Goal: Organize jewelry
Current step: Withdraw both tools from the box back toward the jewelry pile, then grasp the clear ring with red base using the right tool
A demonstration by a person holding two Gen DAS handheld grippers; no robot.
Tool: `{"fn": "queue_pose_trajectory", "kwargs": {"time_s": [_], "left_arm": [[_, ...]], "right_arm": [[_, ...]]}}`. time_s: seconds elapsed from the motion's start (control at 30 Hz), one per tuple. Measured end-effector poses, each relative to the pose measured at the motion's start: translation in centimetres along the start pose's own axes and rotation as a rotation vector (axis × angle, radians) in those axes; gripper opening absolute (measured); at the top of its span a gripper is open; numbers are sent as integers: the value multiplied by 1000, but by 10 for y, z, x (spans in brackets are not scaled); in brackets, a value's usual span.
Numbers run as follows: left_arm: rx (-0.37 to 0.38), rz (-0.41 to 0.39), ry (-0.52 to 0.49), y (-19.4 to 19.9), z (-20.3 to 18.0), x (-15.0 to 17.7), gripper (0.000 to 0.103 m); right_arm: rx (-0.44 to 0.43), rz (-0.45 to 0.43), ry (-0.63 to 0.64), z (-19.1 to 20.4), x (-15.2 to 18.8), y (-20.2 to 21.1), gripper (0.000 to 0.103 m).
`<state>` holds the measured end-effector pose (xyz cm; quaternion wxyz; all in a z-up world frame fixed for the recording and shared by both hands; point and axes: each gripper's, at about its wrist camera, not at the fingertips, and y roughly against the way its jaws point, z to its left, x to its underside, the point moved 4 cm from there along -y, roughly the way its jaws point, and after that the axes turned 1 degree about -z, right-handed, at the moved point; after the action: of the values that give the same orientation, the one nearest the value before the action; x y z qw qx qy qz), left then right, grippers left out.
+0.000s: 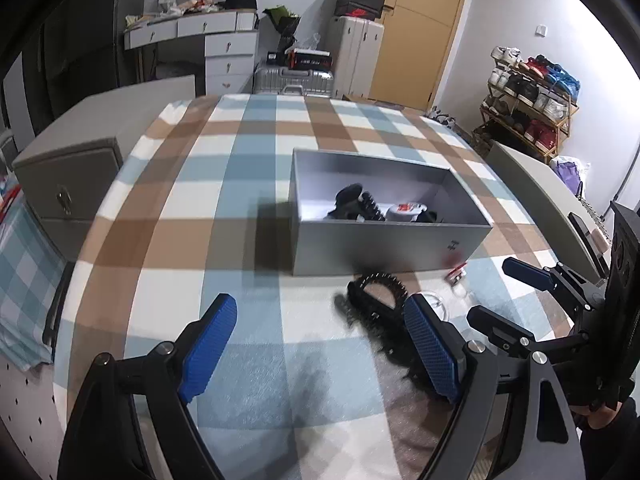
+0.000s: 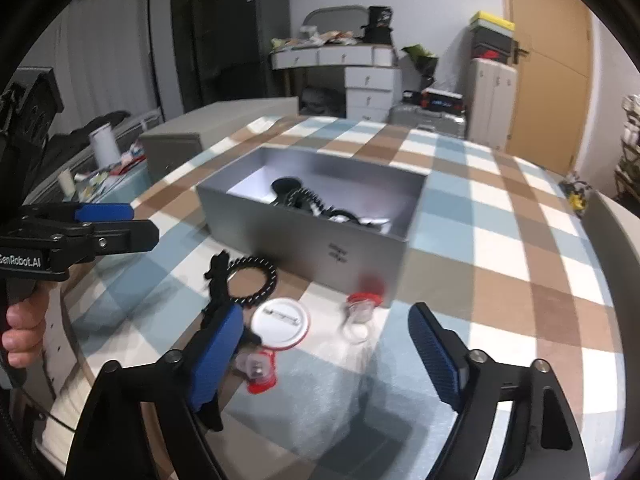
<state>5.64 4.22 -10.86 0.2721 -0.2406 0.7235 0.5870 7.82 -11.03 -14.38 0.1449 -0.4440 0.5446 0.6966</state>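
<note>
A grey open box (image 1: 384, 246) (image 2: 308, 248) stands on the checked cloth with dark bracelets and small items inside. In front of it lie a black beaded bracelet with a tassel (image 1: 378, 296) (image 2: 252, 278), a white round badge (image 2: 282, 322), and two clear-and-red ring cases (image 2: 362, 310) (image 2: 256, 370). My left gripper (image 1: 320, 350) is open and empty above the cloth, left of the bracelet. My right gripper (image 2: 328, 360) is open and empty over the badge and ring cases. It also shows in the left wrist view (image 1: 508, 300), and the left gripper shows in the right wrist view (image 2: 116, 222).
The cloth-covered table (image 1: 240, 184) is round-edged. A grey cabinet (image 1: 68, 184) stands at its left. Drawers, suitcases, a door and a shoe rack (image 1: 528, 100) line the far walls. A cluttered side surface (image 2: 104, 168) lies left.
</note>
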Motion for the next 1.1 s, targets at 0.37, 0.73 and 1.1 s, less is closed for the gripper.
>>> {"fn": "queue_pose_trajectory", "kwargs": {"time_s": [0.37, 0.73, 1.1], "left_arm": [[32, 24, 28, -3, 4, 7, 83], [52, 38, -4, -4, -9, 5, 83], [142, 94, -86, -19, -57, -7, 83]], "right_arm": [[-106, 84, -8, 13, 27, -7, 54], [-143, 80, -3, 22, 32, -7, 18], [-109, 10, -97, -11, 41, 18, 18]]}}
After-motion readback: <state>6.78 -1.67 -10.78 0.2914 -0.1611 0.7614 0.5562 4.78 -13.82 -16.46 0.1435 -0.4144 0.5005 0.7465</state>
